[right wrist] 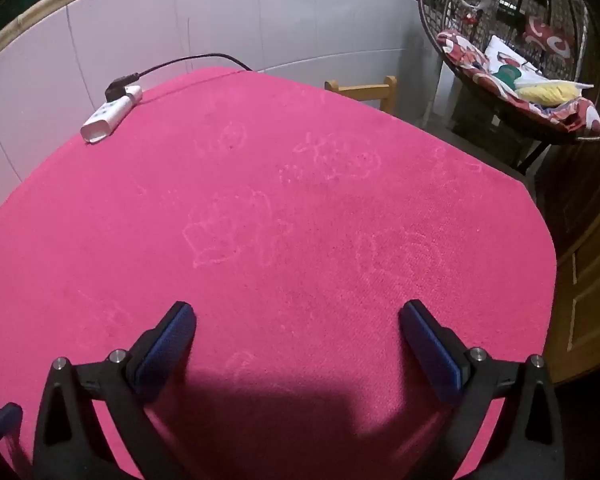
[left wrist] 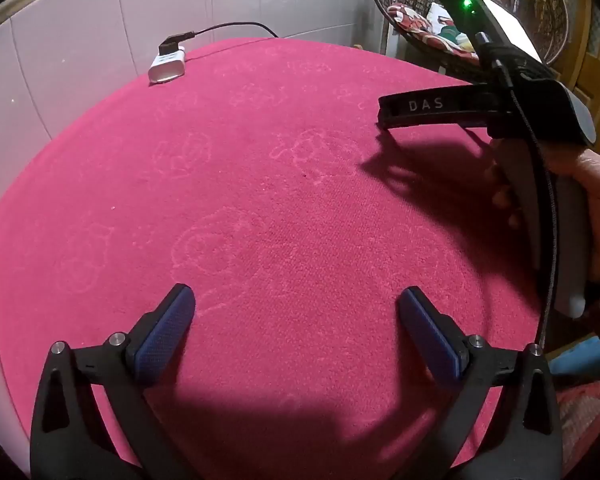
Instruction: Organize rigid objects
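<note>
Hovering with left gripper (left wrist: 296,304) and right gripper (right wrist: 296,320) both spread and empty over the cloth (left wrist: 280,200), I judged nothing was grasped yet, next reaching for the charger (right wrist: 110,114).

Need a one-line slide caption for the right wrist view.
Open right gripper over pink cloth-covered table; white corded device at the far left edge.

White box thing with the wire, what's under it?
The white device lies on the pink cloth. Whatever the cloth covers is hidden.
</note>
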The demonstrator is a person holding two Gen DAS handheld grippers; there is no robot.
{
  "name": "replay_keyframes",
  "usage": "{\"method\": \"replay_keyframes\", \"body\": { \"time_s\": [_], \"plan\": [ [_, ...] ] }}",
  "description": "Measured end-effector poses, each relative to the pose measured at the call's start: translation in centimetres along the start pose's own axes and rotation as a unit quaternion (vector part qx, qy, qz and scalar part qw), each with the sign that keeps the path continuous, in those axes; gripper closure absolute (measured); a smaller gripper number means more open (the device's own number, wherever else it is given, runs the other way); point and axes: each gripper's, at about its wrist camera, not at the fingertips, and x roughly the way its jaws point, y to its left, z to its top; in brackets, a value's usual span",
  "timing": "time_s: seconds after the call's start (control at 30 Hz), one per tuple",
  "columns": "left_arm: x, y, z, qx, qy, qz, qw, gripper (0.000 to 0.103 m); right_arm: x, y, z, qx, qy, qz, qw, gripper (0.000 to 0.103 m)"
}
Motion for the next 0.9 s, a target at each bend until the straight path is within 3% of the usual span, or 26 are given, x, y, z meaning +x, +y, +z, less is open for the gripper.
{"method": "replay_keyframes", "body": {
  "time_s": [0.07,0.1,0.37,0.43,0.9],
  "plan": [
    [0.0,0.1,0.0,0.002,0.0,0.002,1.0,0.0,-0.3,-0.6,-0.2,0.008,-0.004,0.009,1.0,0.0],
    [0.0,0.2,0.0,0.002,0.0,0.002,1.0,0.0,0.0,0.3,0.0,-0.018,0.011,-0.023,1.0,0.0],
    [0.1,0.2,0.0,0.005,-0.001,0.007,1.0,0.0,0.5,3.1,0.3,-0.028,0.016,-0.035,0.999,0.0],
    [0.0,0.0,0.0,0.006,-0.001,0.007,1.0,0.0,-0.1,-0.2,-0.2,-0.01,0.008,-0.012,1.0,0.0],
    [0.0,0.0,0.0,0.006,-0.002,0.008,0.9999,0.0,0.3,0.1,-0.2,-0.014,0.009,-0.02,1.0,0.0]
  ]
}}
